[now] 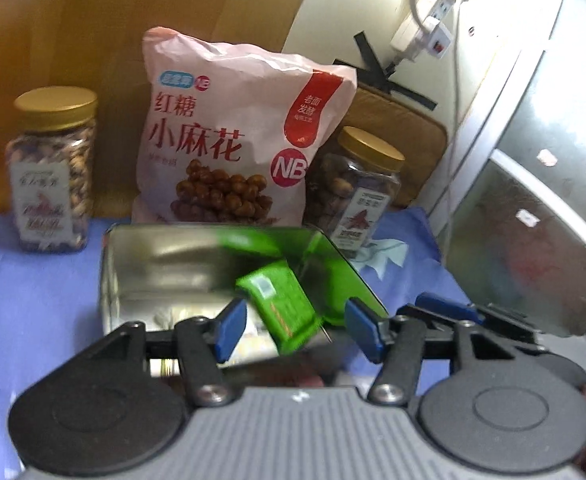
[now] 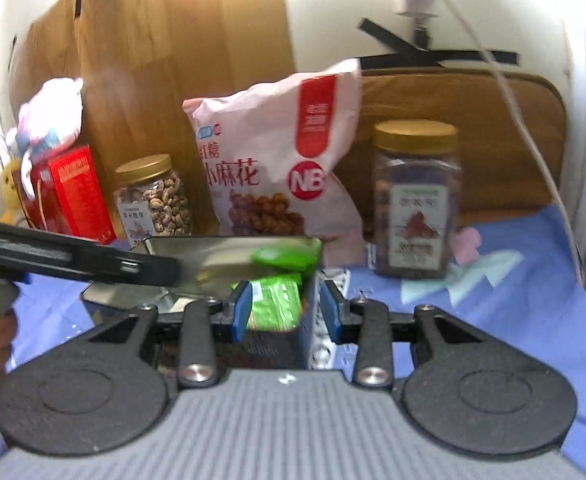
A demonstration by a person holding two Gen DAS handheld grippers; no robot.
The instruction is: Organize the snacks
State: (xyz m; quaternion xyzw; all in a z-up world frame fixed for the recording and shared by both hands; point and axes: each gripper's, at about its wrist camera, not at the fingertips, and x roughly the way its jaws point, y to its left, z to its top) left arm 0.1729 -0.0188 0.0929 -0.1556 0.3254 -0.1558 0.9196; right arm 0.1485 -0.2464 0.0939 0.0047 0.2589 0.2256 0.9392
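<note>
The green packet (image 1: pixel 281 304) is going into the open tin (image 1: pixel 141 280); both grippers' fingers, left (image 1: pixel 295 330) and right (image 2: pixel 285 316), are standing apart. Bag (image 1: pixel 229 128) at 12 o'clock and jars (image 1: pixel 53 168) are waiting outside, so sorting is seemingly only starting.

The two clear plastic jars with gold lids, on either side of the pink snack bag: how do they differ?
The left clear jar with gold lid stands against the wooden board, while the right clear jar with gold lid stands before the brown cushion. The left jar holds pale, curved nuts; the right jar's contents look darker. In the right wrist view the right jar appears larger, probably nearer. Both stand upright, closed, on the blue cloth.
</note>
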